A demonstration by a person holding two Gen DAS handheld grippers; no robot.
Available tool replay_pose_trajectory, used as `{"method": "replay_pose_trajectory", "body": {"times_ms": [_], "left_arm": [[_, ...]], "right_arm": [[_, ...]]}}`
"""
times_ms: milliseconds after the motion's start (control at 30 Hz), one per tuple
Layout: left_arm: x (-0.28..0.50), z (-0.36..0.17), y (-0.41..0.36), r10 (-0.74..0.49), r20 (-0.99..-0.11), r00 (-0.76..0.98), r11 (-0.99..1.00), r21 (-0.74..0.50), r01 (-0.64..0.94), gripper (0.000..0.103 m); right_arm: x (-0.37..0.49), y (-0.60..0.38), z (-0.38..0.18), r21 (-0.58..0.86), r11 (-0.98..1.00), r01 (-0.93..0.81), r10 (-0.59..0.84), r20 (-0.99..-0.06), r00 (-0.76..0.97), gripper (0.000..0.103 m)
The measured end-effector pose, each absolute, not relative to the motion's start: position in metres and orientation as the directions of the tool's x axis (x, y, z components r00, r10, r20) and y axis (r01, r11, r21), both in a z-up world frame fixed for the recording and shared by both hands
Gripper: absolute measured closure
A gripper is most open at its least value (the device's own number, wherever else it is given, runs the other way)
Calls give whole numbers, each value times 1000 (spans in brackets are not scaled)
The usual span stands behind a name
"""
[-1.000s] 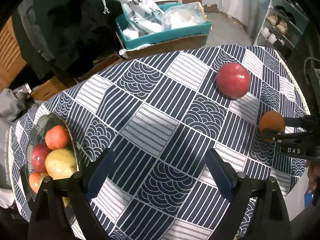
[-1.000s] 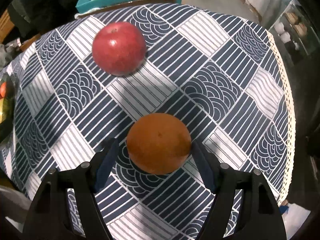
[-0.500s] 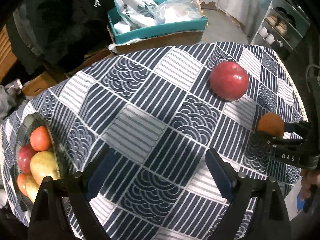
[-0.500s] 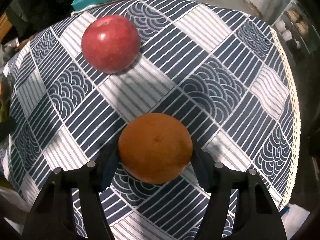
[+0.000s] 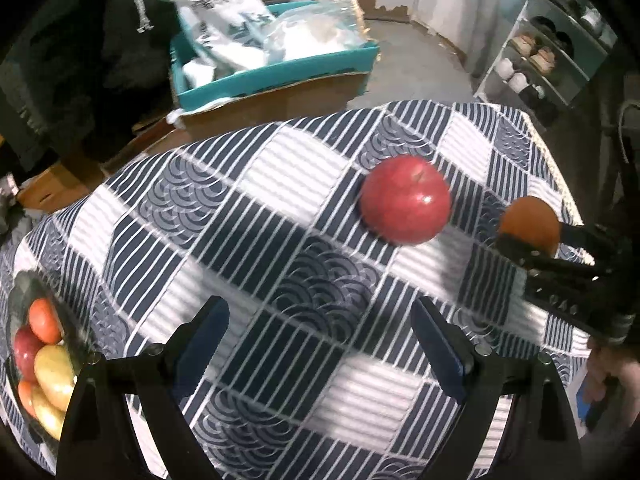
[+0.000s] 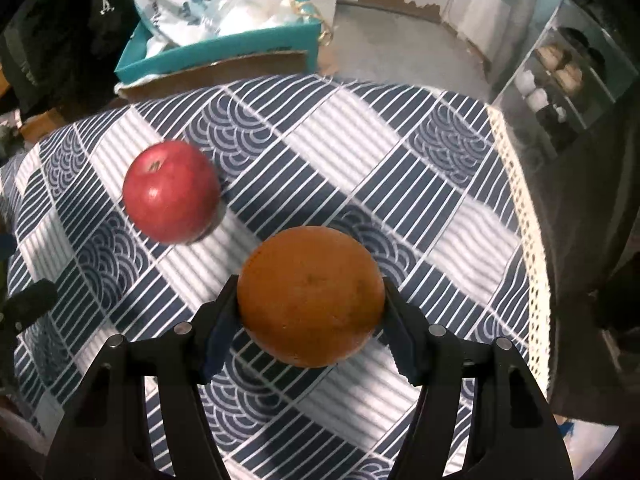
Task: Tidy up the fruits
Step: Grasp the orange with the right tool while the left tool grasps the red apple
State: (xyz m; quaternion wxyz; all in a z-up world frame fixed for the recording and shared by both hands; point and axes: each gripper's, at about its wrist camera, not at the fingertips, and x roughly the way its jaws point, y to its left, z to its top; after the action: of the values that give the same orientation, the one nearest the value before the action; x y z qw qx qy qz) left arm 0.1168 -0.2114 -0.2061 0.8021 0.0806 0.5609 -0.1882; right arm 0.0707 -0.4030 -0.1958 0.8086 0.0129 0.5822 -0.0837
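We note that only the left wrist view shows the dark bowl [image 5: 16,300] of fruit, at the surface [image 5: 288,176] edge far left of the red apple [image 5: 406,200]. The right wrist view alone shows the right tongs [image 6: 310,320] clenched on the orange [image 6: 310,298], just right of the apple, both pads pressing its sides. The orange is dull and slightly flattened, its long axis across the pads. The left tongs [image 5: 320,344] stand released, nothing between them.
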Motion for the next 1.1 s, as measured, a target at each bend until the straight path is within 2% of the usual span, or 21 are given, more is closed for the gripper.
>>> {"method": "replay_pose_trajectory", "body": {"times_ms": [233,433,1000,1100], "left_arm": [[130,-208,-240,-252,-923,291,901,-114,418,10],[143,-218,-257,-271,-922,276,902,-143,406,10],[165,-245,-291,-291,-927,237,899,-180,400,10],[166,-249,-292,-291,-927,235,899,-181,398,17]], "right_arm": [[90,-398,-193,-95,982,166,-148,-926,348,37],[94,-410,-188,-46,975,216,-125,-920,371,37],[94,-442,-195,-8,948,319,-127,-926,355,37],[94,-442,-196,-7,947,320,-126,-927,352,37]]}}
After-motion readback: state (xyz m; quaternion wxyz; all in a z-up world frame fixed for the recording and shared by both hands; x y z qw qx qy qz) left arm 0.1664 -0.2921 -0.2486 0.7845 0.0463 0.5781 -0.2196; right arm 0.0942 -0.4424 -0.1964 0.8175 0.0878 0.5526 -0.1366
